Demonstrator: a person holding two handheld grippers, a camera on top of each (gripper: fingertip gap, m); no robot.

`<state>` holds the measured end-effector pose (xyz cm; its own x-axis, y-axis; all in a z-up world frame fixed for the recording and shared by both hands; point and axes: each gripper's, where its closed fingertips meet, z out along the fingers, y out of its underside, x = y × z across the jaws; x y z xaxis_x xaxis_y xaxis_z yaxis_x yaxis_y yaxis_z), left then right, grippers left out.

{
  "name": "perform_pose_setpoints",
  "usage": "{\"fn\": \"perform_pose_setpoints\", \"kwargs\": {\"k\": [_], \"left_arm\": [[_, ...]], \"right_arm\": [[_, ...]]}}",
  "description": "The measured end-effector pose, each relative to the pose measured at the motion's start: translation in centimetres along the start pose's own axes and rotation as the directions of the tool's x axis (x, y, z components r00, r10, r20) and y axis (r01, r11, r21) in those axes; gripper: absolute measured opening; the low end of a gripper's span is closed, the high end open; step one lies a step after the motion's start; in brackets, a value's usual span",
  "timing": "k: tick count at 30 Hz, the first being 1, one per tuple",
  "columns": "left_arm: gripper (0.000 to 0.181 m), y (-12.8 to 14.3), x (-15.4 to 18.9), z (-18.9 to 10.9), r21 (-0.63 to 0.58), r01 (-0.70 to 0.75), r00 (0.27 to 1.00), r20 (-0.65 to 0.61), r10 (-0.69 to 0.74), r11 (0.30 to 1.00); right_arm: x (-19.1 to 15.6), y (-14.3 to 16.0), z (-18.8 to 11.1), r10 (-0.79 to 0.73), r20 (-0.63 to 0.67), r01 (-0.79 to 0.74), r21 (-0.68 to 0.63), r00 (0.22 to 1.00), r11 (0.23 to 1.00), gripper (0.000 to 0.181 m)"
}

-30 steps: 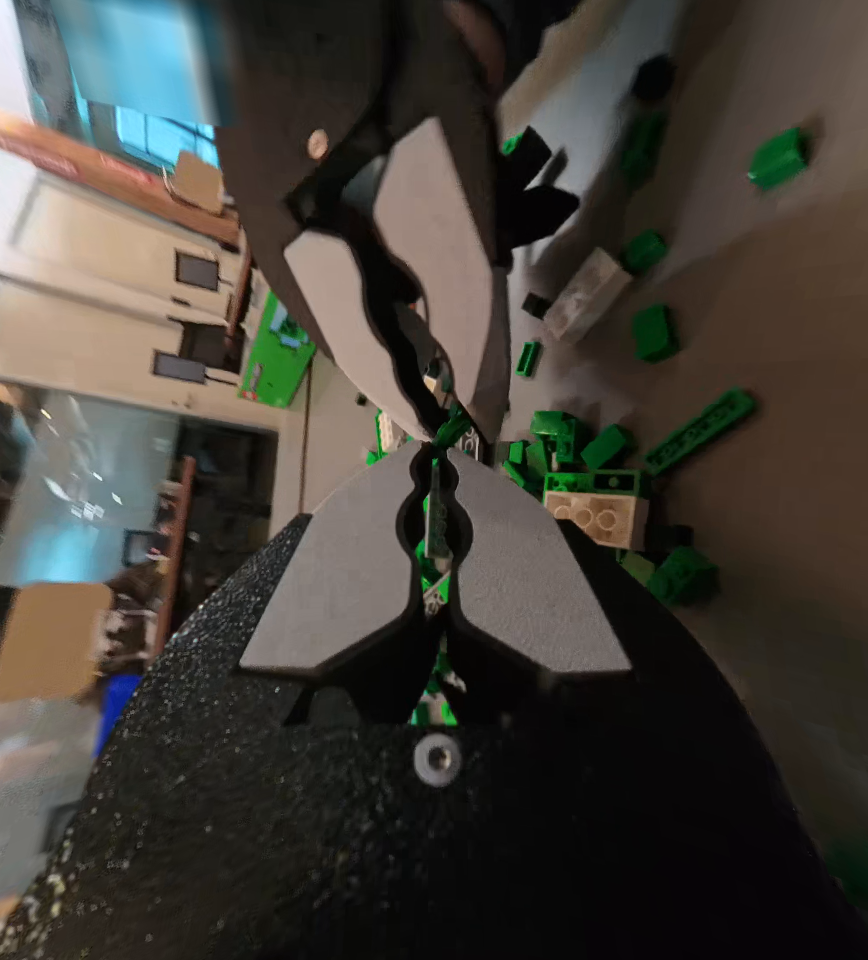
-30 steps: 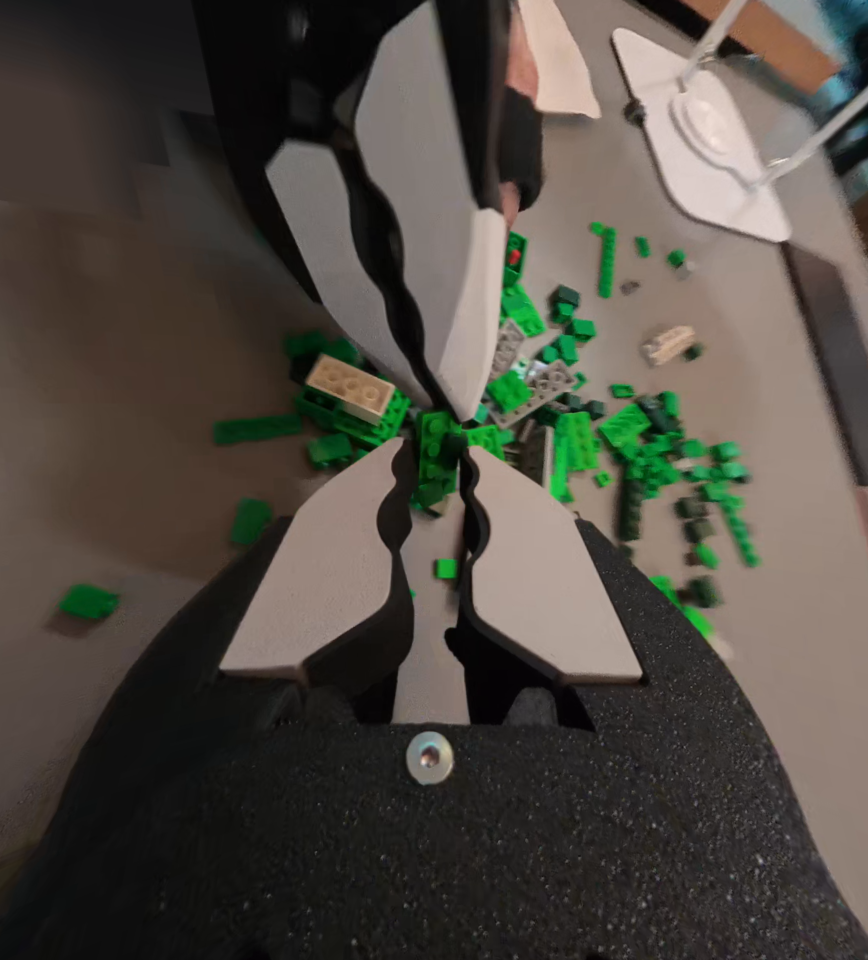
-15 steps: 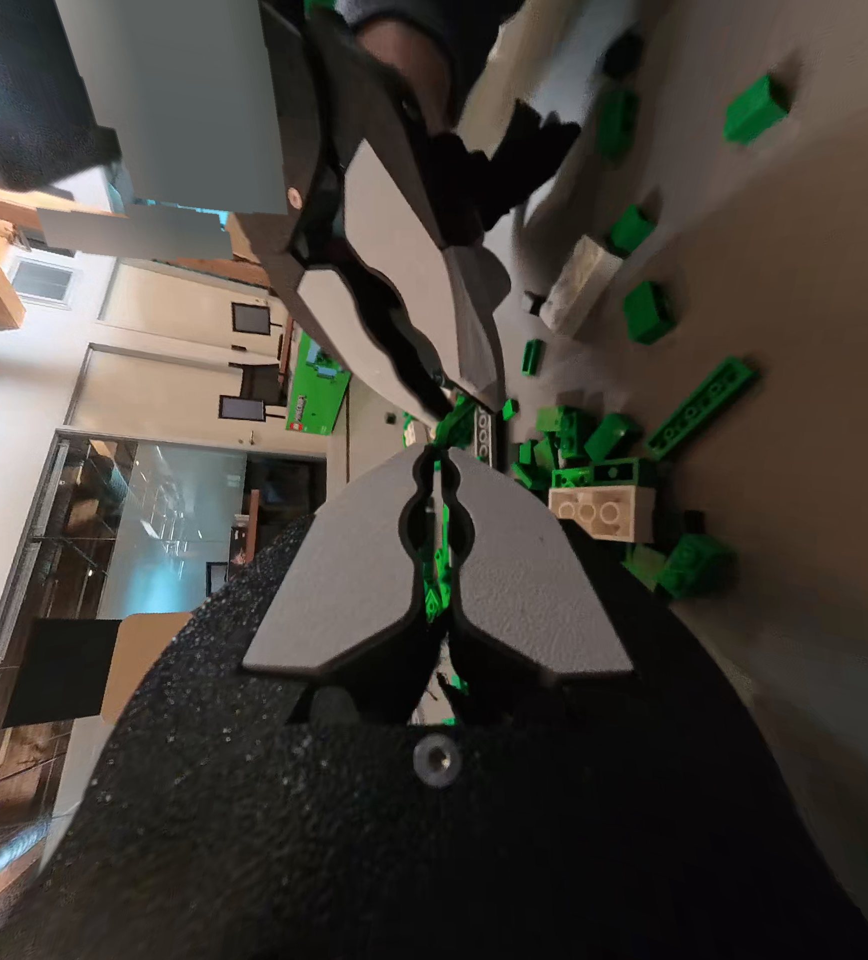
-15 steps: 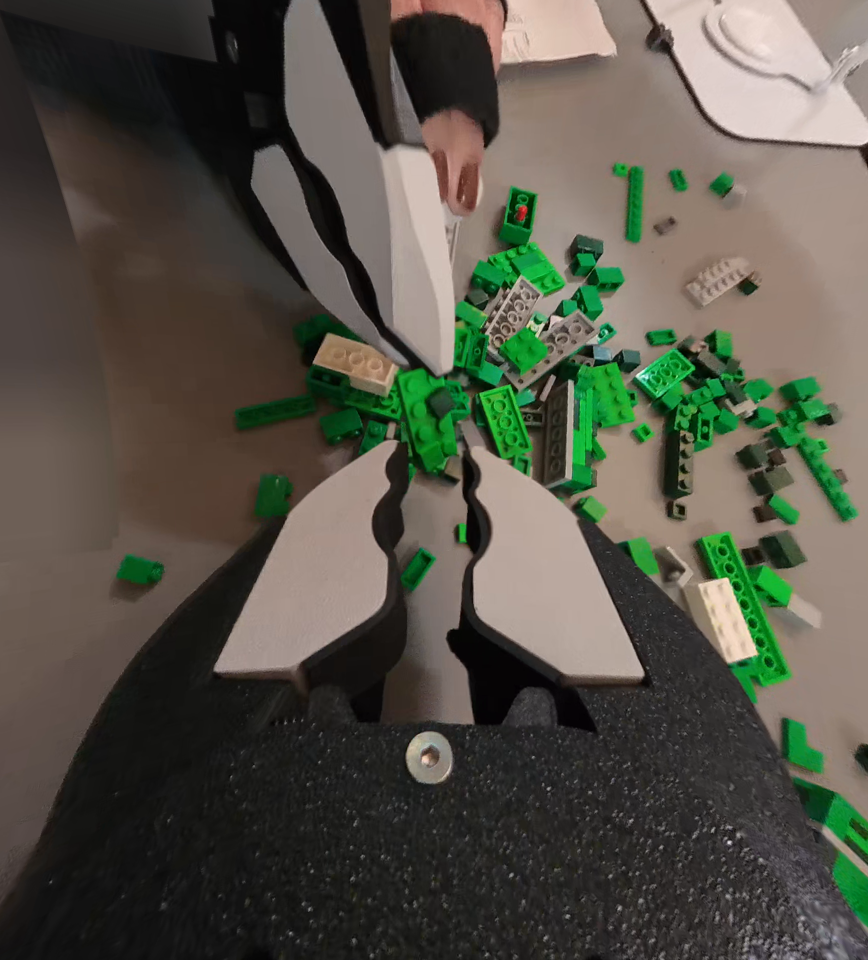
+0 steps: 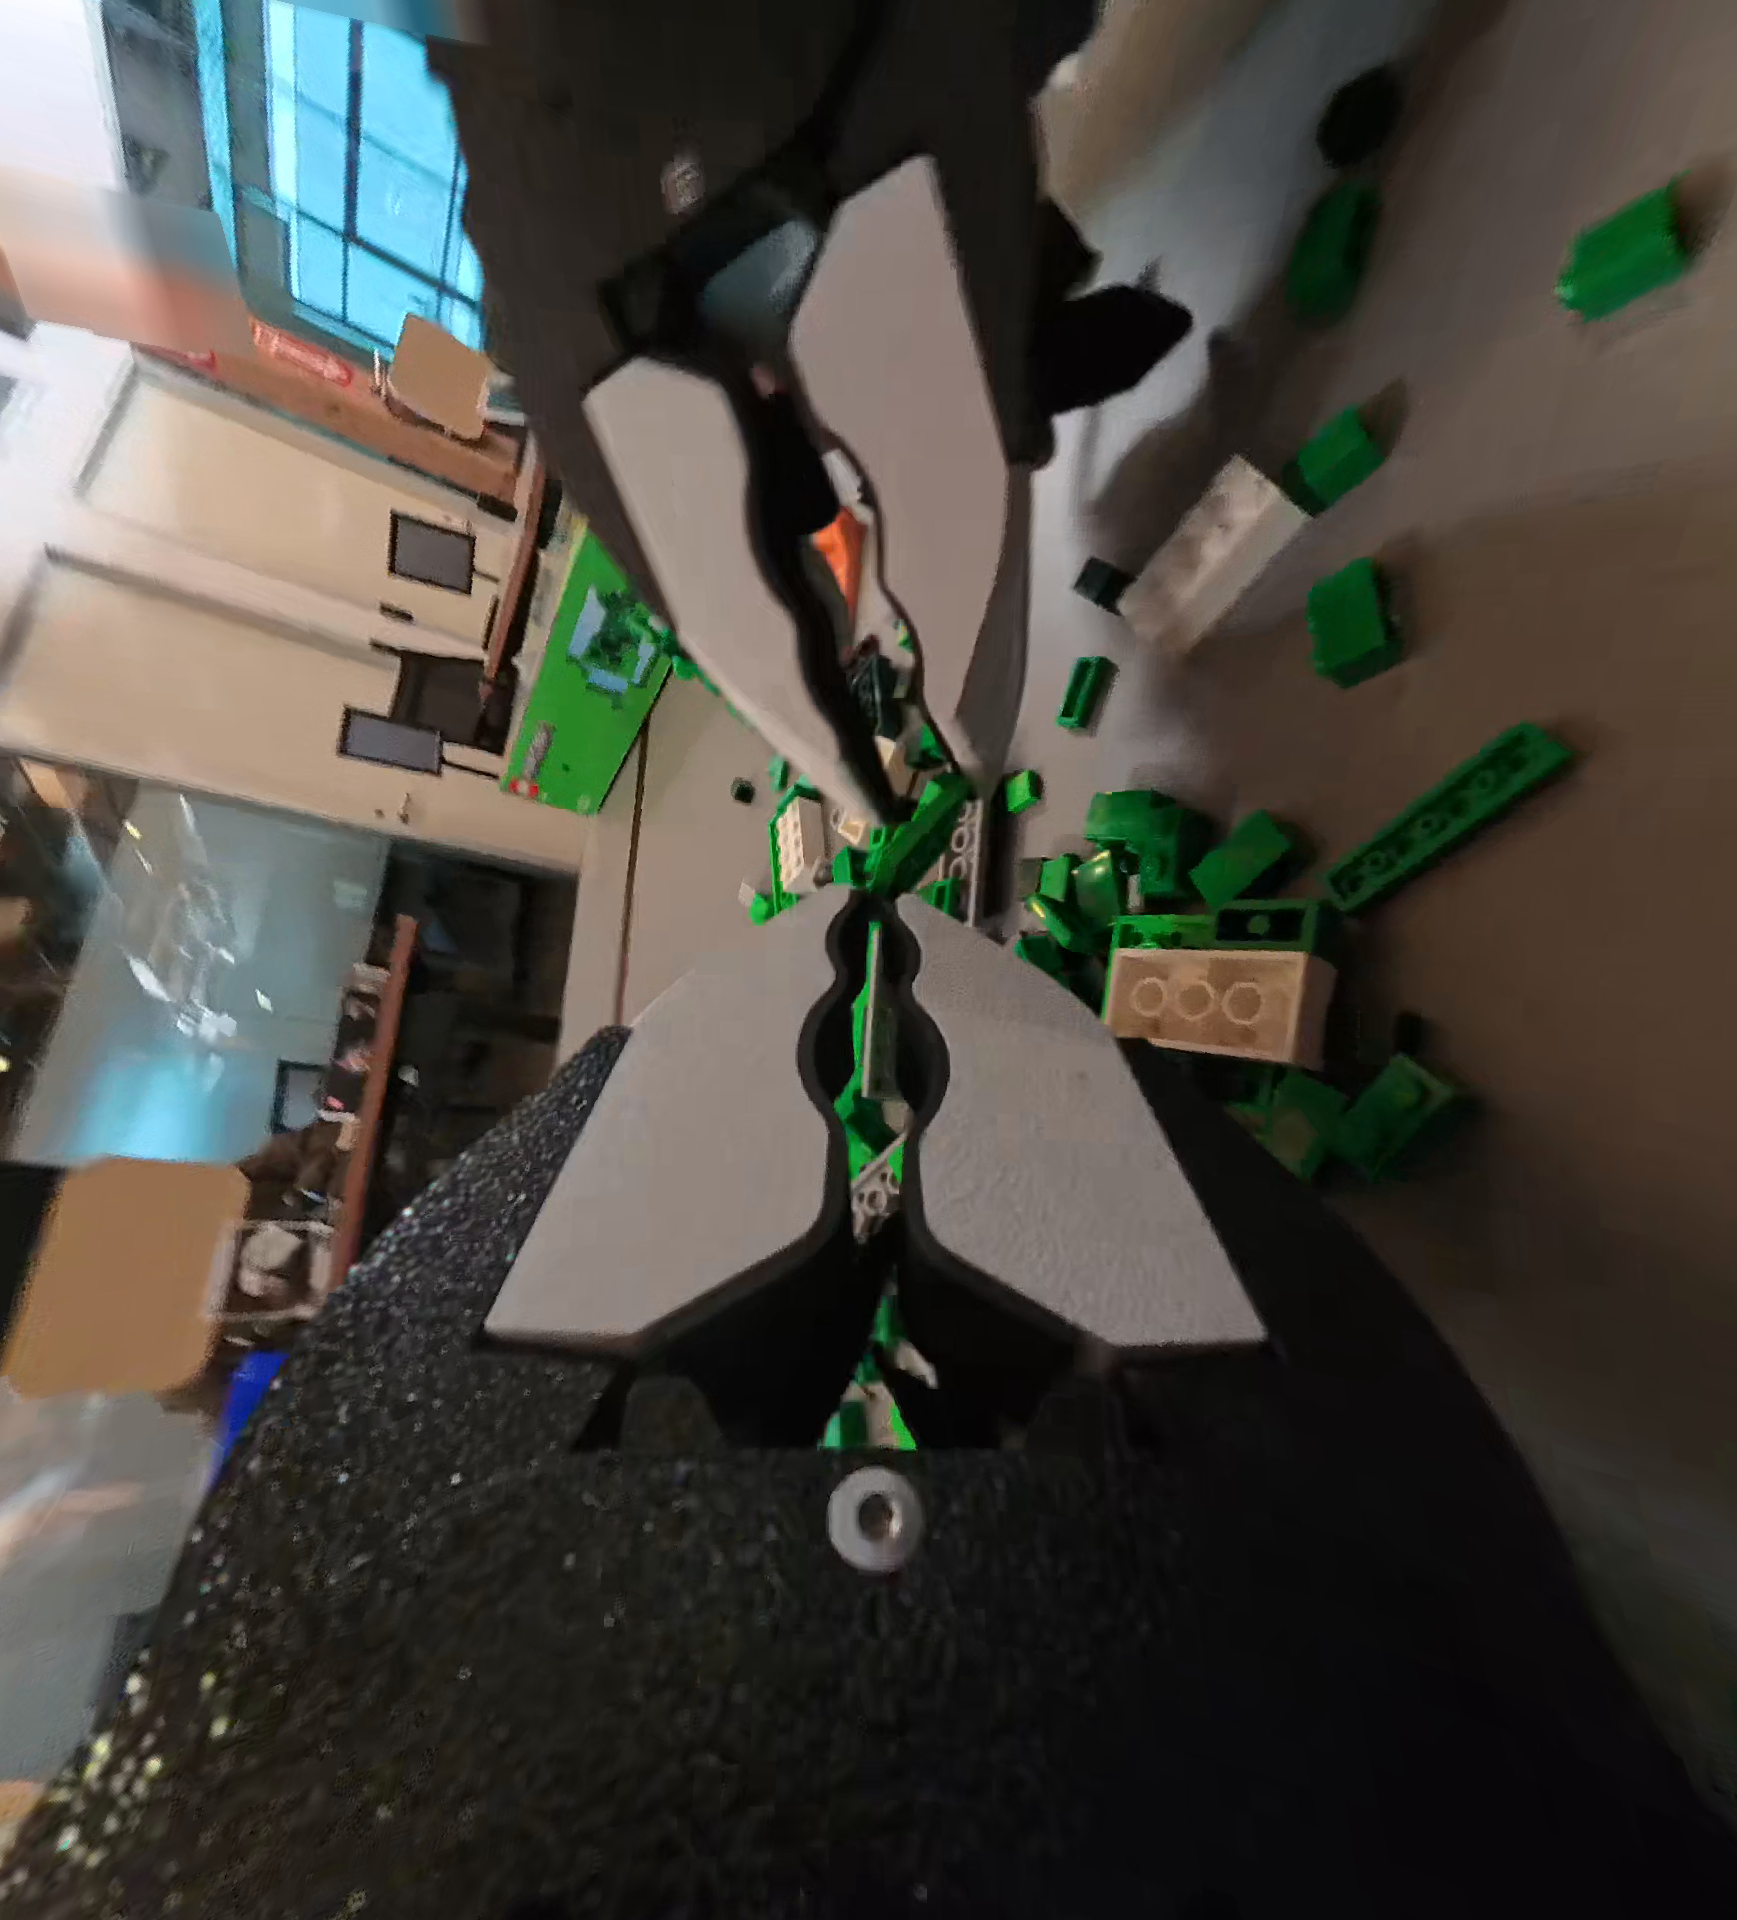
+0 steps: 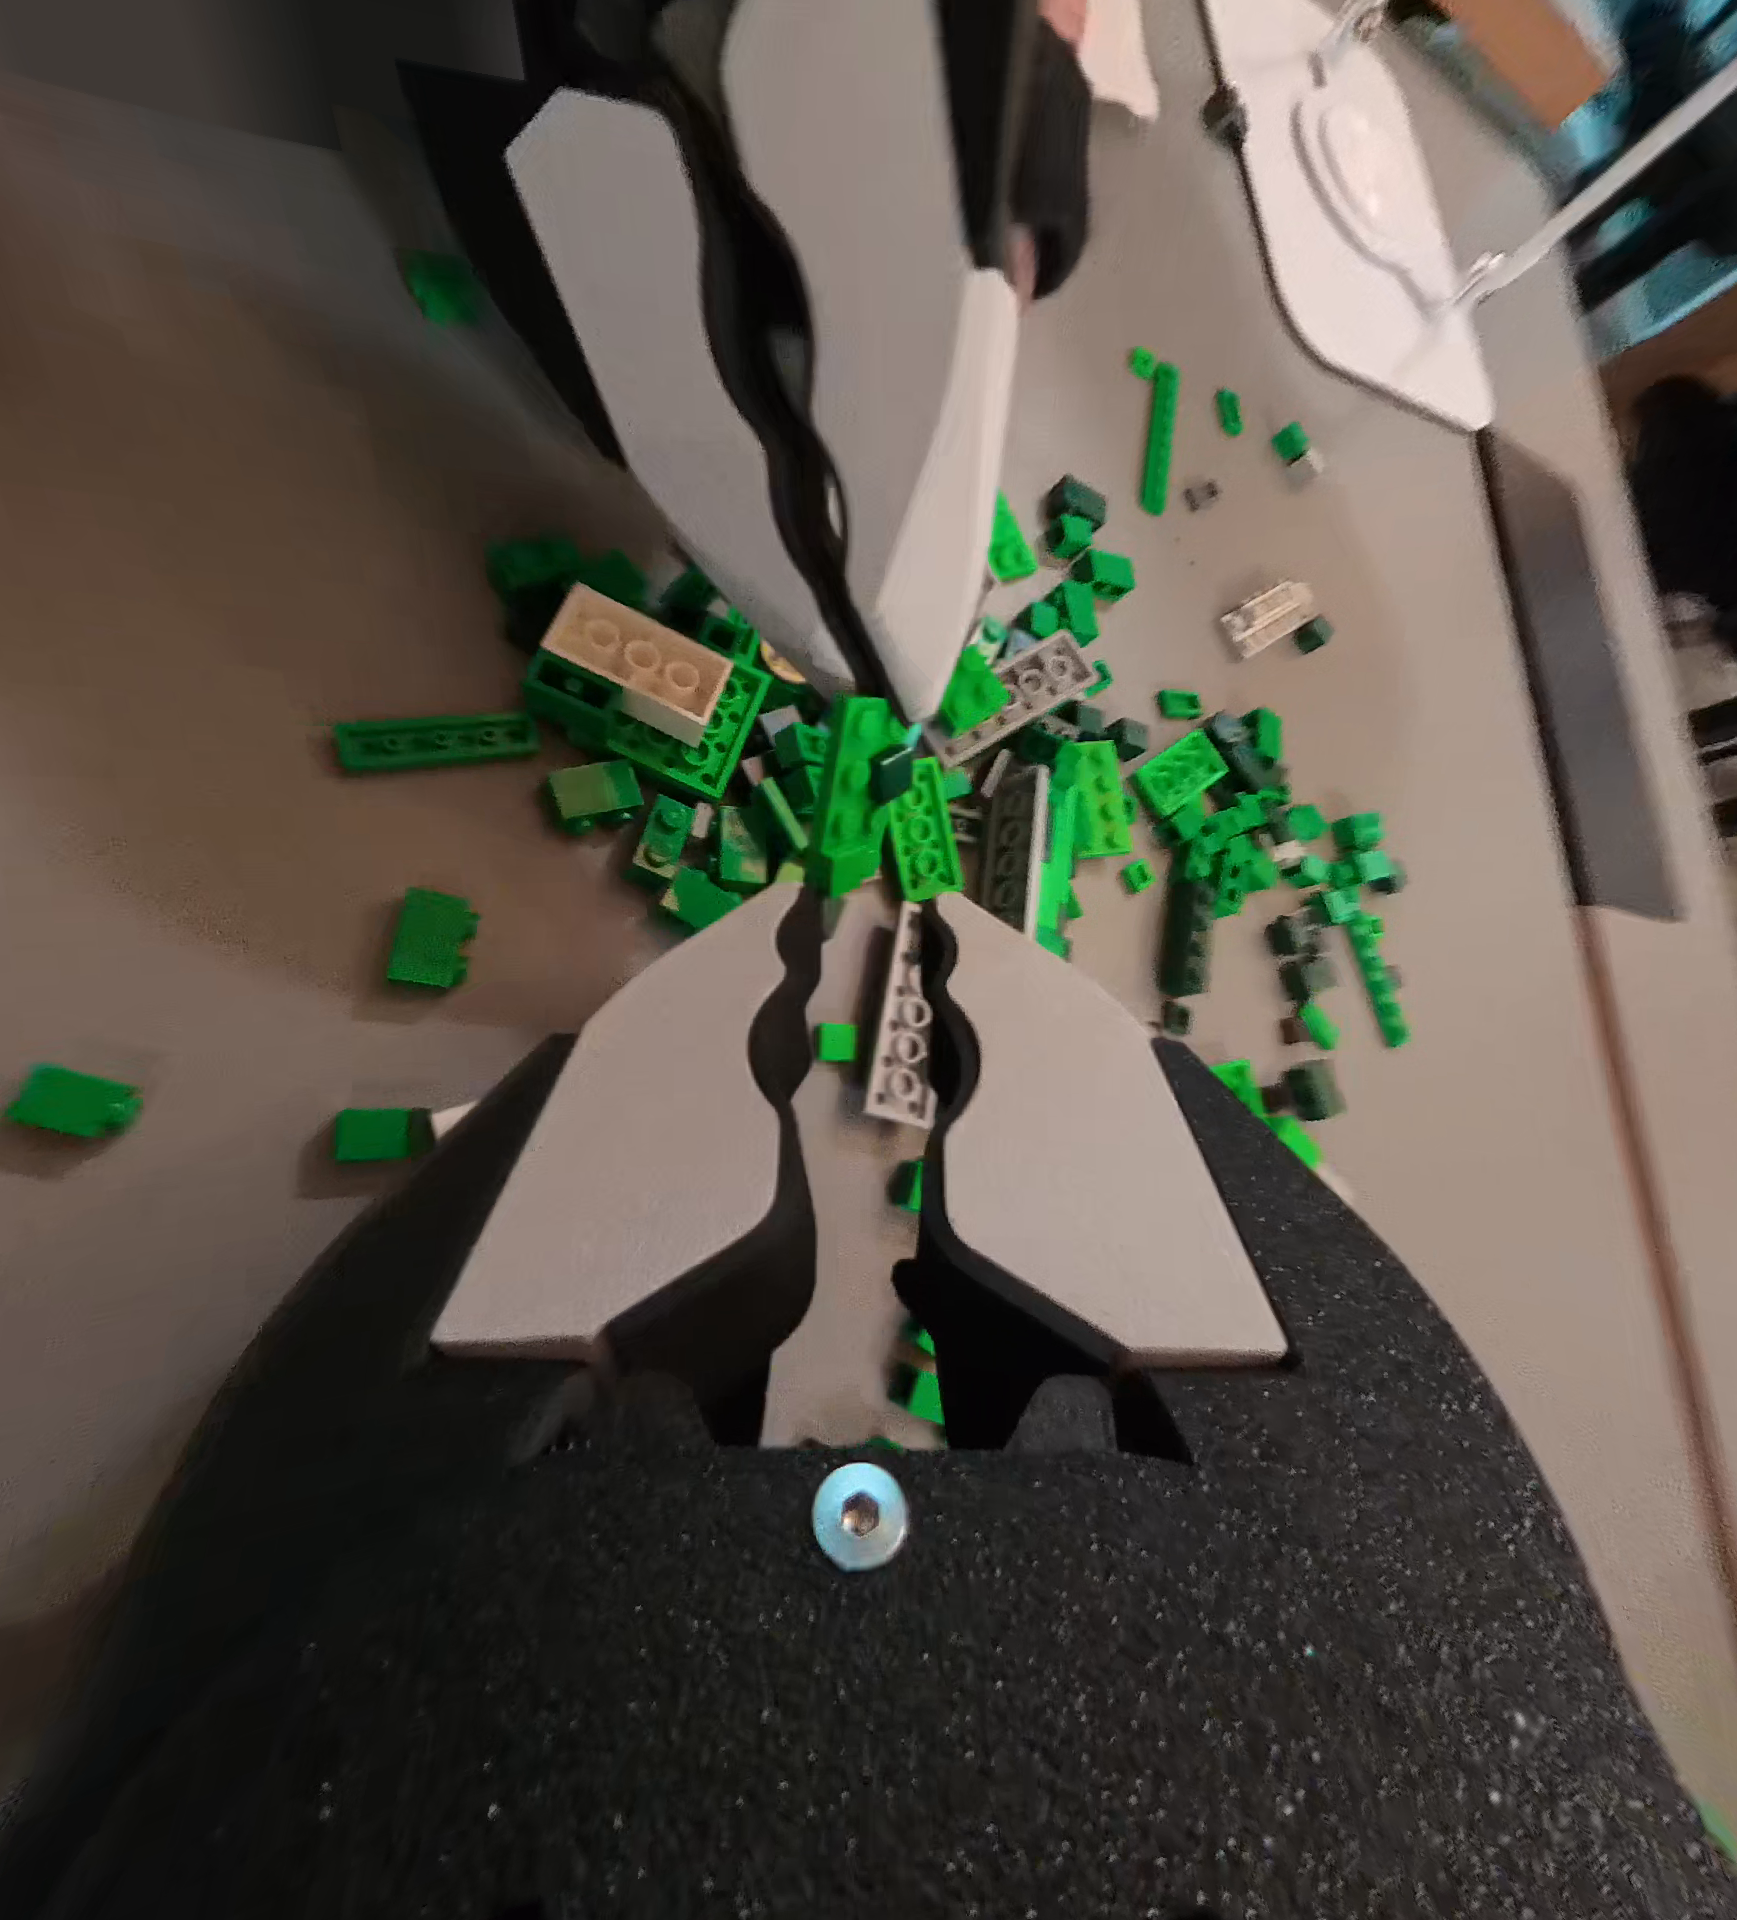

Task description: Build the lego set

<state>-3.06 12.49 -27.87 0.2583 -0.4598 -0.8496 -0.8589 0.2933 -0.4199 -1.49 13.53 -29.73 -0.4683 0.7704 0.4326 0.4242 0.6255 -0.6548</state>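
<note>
Barely begun: green bricks point(image 6: 947, 810) lie loose on the worktop point(image 6: 168, 582). Left tongs point(image 5: 879, 920) pinch a thin grey plate point(image 5: 882, 1023); right tongs point(image 6: 869, 914), slightly parted, hold nothing.

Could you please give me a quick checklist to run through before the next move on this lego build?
1. Left gripper grip: ok. Its jaws are shut on a thin plate, held edge-on.
2. Right gripper free: ok. Its jaws stand apart with nothing clamped.
3. Grey plate in the right gripper's gap: cannot tell whether it touches a finger or lies on the table.
4. Clearance between the two grippers' tips: cannot tell. They nearly meet above the green pile.
5. Tan brick: ok. It rests on green pieces, off to the side of both grippers.
6. Picture sharpness: not ok. Both views are motion-blurred.
</note>
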Motion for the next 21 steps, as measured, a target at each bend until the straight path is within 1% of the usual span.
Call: {"fn": "perform_pose_setpoints", "kwargs": {"k": [2,4,6,7,9,10,12,14,15,16,18,20,21], "left_arm": [[0.002,-0.6,0.3,0.0,0.006,-0.116,0.993,0.011,0.116,0.993],[0.003,-1.0,0.6,-0.1,0.013,-0.172,0.985,0.009,0.172,0.985],[0.002,-1.2,0.7,-0.2,0.022,-0.187,0.982,0.008,0.187,0.982],[0.002,-1.3,0.7,-0.2,0.033,-0.180,0.984,0.006,0.180,0.983],[0.002,-1.3,0.7,-0.1,0.035,-0.181,0.984,0.008,0.181,0.983],[0.002,-1.4,0.8,-0.1,0.038,-0.188,0.982,0.006,0.188,0.981],[0.002,-2.0,1.0,-0.1,0.059,-0.204,0.979,0.009,0.204,0.977],[0.002,-2.6,1.3,0.0,0.078,-0.215,0.977,0.002,0.215,0.974],[0.003,-2.7,1.7,0.2,0.086,-0.208,0.977,-0.019,0.210,0.974],[0.003,-2.7,2.0,0.2,0.094,-0.189,0.980,-0.043,0.193,0.977],[0.003,-2.2,1.6,0.3,0.072,-0.097,0.993,-0.067,0.102,0.993],[0.004,-1.4,0.8,0.4,0.031,0.028,0.997,-0.067,-0.026,0.999],[0.004,-1.0,0.6,0.4,0.013,0.066,0.996,-0.068,-0.065,0.998]], "right_arm": [[-0.5,0.1,0.0,0.068,0.068,-0.070,0.024,0.995,0.997,0.023],[-0.9,0.1,0.0,0.114,0.117,-0.119,0.038,0.987,0.992,0.029],[-1.1,0.1,-0.2,0.152,0.160,-0.162,0.051,0.975,0.985,0.031],[-1.5,-0.1,-0.5,0.174,0.202,-0.189,0.062,0.964,0.980,0.030],[-2.2,-0.9,-1.2,0.225,0.303,-0.267,0.106,0.926,0.958,0.036],[-2.3,-1.5,-1.4,0.233,0.327,-0.290,0.137,0.916,0.947,0.038],[-2.6,-2.2,-1.3,0.212,0.338,-0.281,0.172,0.917,0.944,0.038],[-3.4,-2.2,-0.7,0.181,0.347,-0.244,0.147,0.920,0.958,0.038],[-3.5,-2.1,-0.4,0.160,0.332,-0.216,0.140,0.929,0.966,0.026],[-3.4,-2.0,-0.1,0.137,0.304,-0.185,0.137,0.943,0.973,0.019],[-2.6,-2.0,0.2,0.101,0.225,-0.134,0.136,0.969,0.982,0.018],[-1.4,-2.0,0.4,0.012,0.089,-0.021,0.102,0.996,0.995,0.018],[-0.9,-1.8,0.6,-0.042,0.022,0.040,0.070,0.999,0.997,0.018]]}}
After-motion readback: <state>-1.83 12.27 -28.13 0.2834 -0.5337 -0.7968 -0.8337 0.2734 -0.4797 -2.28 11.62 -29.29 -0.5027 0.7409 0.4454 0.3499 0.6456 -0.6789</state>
